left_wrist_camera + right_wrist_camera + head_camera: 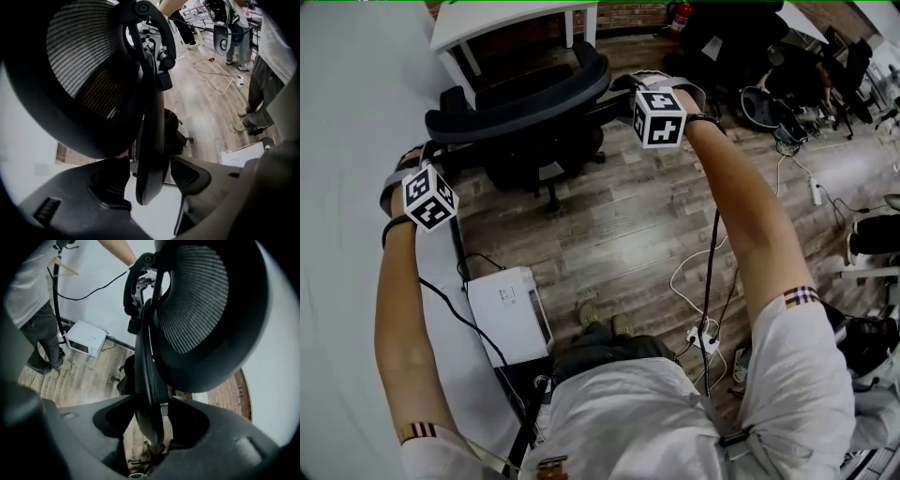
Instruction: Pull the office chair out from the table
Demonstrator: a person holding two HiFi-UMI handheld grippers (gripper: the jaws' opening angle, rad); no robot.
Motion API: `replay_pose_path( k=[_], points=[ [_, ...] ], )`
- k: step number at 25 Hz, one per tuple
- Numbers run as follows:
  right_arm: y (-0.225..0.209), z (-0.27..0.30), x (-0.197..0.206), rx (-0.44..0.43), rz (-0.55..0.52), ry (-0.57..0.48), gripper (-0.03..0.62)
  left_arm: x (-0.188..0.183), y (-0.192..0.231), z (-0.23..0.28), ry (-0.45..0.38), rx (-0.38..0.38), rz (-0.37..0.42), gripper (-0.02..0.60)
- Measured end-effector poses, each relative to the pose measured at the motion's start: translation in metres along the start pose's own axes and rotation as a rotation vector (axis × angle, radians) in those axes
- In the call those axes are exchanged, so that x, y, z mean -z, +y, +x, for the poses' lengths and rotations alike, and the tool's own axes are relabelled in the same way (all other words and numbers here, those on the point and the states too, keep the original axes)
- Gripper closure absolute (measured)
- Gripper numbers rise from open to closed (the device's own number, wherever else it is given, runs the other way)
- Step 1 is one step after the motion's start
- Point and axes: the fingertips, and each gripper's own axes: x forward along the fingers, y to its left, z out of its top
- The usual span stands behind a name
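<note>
The black office chair [539, 141] stands on the wood floor in front of the white table [506, 19], its curved back rim [525, 108] toward me. In the head view my left gripper [425, 157] is at the rim's left end and my right gripper [628, 91] at its right end. In the left gripper view the rim's edge [150, 140] runs between the jaws of the left gripper [150, 176], and light shows beside it. The mesh headrest [79, 51] fills the upper left. The right gripper [150, 416] likewise straddles the rim [147, 380] without pressing it. Both are open.
A white box-shaped device [508, 314] sits on the floor by the left wall [347, 112]. White and black cables with a power strip [705, 339] lie at my right. More chairs and gear [769, 56] crowd the upper right. My feet [605, 319] are behind the chair.
</note>
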Motion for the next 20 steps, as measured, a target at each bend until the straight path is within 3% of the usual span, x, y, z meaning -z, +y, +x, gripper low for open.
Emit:
replay_pose_path(
  k=[6, 10, 14, 20],
  points=[
    [0.002, -0.046, -0.001, 0.063, 0.006, -0.029, 0.381, -0.012, -0.003, -0.045, 0.027, -0.082, -0.043, 0.313],
    [0.012, -0.078, -0.012, 0.106, 0.042, -0.083, 0.381, -0.036, -0.017, -0.081, -0.01, -0.118, -0.144, 0.313],
    [0.02, -0.11, -0.03, 0.159, 0.147, -0.172, 0.382, -0.073, -0.026, -0.118, -0.141, -0.173, -0.294, 0.313],
    [0.045, -0.162, -0.071, 0.226, 0.397, -0.348, 0.395, -0.128, -0.042, -0.174, -0.445, -0.219, -0.558, 0.313]
  ],
)
